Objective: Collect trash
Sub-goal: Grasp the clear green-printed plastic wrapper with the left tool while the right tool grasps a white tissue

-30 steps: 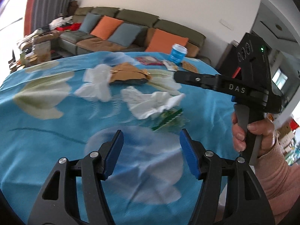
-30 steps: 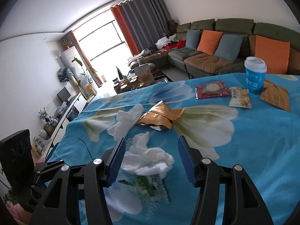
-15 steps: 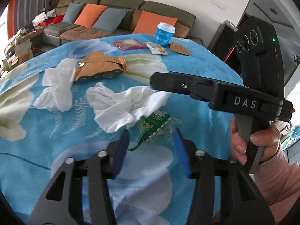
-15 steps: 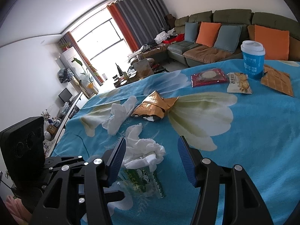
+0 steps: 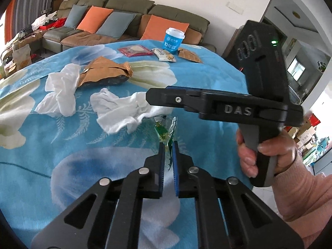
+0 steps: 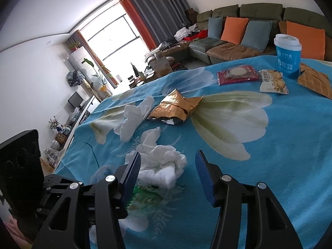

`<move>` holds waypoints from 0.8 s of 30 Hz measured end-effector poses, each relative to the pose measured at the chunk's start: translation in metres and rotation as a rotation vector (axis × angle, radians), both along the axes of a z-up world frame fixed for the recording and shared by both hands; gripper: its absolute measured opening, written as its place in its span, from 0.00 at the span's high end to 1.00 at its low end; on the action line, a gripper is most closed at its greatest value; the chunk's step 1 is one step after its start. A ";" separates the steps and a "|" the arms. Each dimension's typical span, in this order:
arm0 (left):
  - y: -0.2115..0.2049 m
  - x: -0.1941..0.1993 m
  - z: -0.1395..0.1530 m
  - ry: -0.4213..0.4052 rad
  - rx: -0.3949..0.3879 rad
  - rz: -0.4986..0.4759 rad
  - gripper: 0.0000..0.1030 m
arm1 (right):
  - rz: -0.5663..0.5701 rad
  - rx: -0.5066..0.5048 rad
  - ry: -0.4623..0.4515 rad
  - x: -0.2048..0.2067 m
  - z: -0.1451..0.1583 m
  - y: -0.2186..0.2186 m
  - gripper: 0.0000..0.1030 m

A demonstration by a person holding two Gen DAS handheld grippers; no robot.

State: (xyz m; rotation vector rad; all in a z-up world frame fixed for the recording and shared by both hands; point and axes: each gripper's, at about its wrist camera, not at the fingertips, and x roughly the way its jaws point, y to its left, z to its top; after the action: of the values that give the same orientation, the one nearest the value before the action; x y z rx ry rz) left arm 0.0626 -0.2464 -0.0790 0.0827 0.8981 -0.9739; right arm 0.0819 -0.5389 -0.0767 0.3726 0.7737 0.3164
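The left hand-held gripper (image 5: 168, 145) is clamped on the near edge of a green and clear plastic wrapper (image 5: 164, 131) that lies on the blue flowered cloth (image 5: 62, 145) of the bench, just beside a crumpled white tissue (image 5: 120, 112). The right hand-held gripper (image 6: 167, 161) hangs over that tissue, its jaws closing with the tissue between them, its pads not pressing it. A second tissue (image 6: 132, 120) and a gold foil bag (image 6: 176, 108) lie farther back.
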 end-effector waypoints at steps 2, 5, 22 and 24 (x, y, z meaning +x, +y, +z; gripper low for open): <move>0.006 -0.004 0.002 -0.002 -0.010 0.000 0.93 | 0.002 0.003 0.003 0.000 0.000 0.001 0.49; 0.018 -0.011 0.005 -0.004 -0.025 0.004 0.93 | 0.009 0.005 0.010 0.002 -0.001 0.003 0.50; 0.119 -0.024 0.011 -0.001 -0.070 0.221 0.93 | 0.028 -0.018 0.070 0.013 -0.010 0.015 0.84; 0.129 -0.024 0.011 -0.002 -0.075 0.248 0.93 | 0.029 -0.024 0.060 0.011 -0.008 0.016 0.90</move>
State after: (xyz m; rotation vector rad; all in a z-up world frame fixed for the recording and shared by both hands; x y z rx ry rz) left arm 0.0381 -0.1171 -0.0681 -0.0901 0.8465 -0.7751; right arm 0.0931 -0.5233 -0.0848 0.3496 0.8417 0.3239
